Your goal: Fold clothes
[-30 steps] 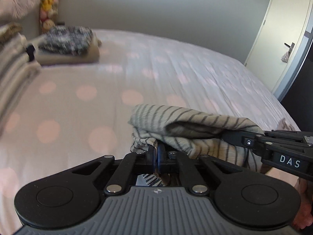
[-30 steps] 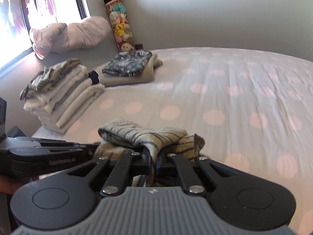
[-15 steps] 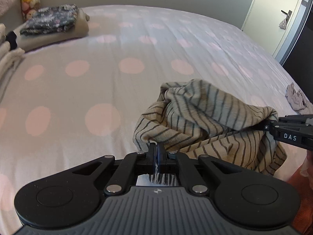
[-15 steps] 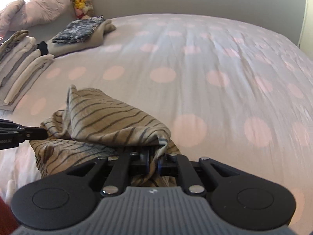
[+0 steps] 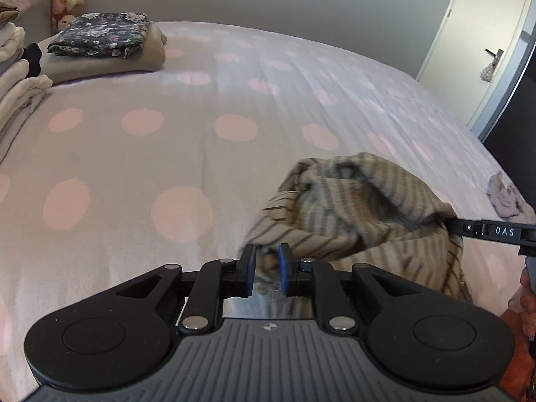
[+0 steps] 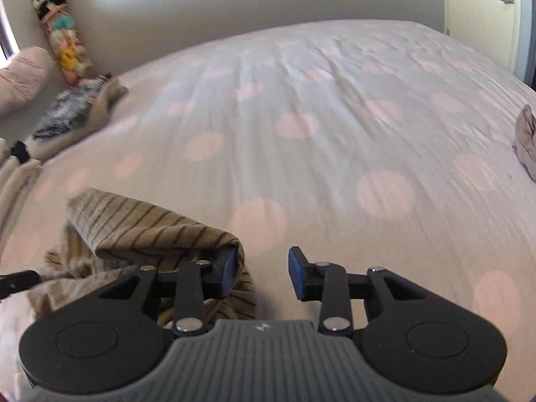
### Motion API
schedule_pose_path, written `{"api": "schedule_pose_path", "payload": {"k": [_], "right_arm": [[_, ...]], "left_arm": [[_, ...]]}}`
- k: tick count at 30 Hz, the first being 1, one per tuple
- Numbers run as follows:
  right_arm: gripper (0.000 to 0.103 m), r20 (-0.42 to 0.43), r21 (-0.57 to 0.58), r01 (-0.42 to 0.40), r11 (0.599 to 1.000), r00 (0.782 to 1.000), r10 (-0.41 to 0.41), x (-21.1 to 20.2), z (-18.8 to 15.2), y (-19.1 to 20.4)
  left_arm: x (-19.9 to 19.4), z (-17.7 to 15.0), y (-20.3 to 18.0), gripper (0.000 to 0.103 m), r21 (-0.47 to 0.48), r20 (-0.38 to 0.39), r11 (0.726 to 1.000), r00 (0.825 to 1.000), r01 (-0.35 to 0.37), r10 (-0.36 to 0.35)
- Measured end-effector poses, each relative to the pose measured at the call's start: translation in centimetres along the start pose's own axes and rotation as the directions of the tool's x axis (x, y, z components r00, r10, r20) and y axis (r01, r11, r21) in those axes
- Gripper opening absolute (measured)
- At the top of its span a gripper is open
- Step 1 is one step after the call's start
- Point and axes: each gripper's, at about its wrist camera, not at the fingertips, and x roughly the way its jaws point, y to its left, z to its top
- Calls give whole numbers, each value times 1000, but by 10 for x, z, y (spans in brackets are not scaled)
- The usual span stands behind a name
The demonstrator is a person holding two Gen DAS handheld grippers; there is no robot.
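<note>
A beige garment with dark stripes [image 5: 361,214] lies crumpled on the polka-dot bed [image 5: 187,154]. My left gripper [image 5: 266,273] is open, its blue pads a small way apart with the garment's edge just beyond them. My right gripper [image 6: 263,276] is open wide; the garment [image 6: 147,234] lies against its left finger and nothing is between the pads. The right gripper's fingers also show in the left wrist view [image 5: 492,231], at the garment's right side.
A folded floral cloth on a beige one [image 5: 100,43] sits at the far left of the bed, next to a stack of folded pale clothes [image 5: 13,77]. A small grey garment [image 5: 506,197] lies near the right edge. Plush toys [image 6: 63,40] hang in the corner. A door [image 5: 482,40] is at right.
Both grippers have opened and let go of the striped garment, which has dropped from a lifted bundle onto the bed. The right gripper has swung to the right.
</note>
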Motion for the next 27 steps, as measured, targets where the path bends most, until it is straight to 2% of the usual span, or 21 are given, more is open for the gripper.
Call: {"api": "schedule_pose_path", "payload": {"k": [3,6,9,13,17,20,23,26,27], "right_arm": [[38,66,-66,-15,998,998,19,-28,-3,18],[38,82,-133,-83,988,992,95,-53,-13,39],[38,68,-209,-144,967,984,162,-71,-31,64],[38,-34,-309,-247,919,968,248,-75,-62,105],[44,-133,-361,-237,902,970,202,-53,-87,130],[45,-171,-366,-225,903,970,173,-39,-97,138],[38,-164,-361,-195,912,976,144,-34,-99,139],[23,-141,-347,-169,923,982,127,-32,-95,134],[21,-120,-347,-151,926,986,116,-33,-92,132]], "left_arm": [[-7,-3,-7,12,26,-3,1000,1000,7,-7],[-9,-3,-11,12,36,-5,999,1000,4,-4],[-6,-3,-12,14,37,-18,999,1000,-7,7],[-5,-5,-11,14,36,-22,999,1000,-6,7],[-7,-7,-10,14,33,-11,999,1000,1,-1],[-6,-8,-11,14,36,-10,999,1000,1,0],[-4,-8,-15,14,44,-11,999,1000,-5,6],[-4,-11,-25,14,103,-4,995,1000,-7,8],[-4,-11,-28,15,123,-2,992,1000,-8,8]]}}
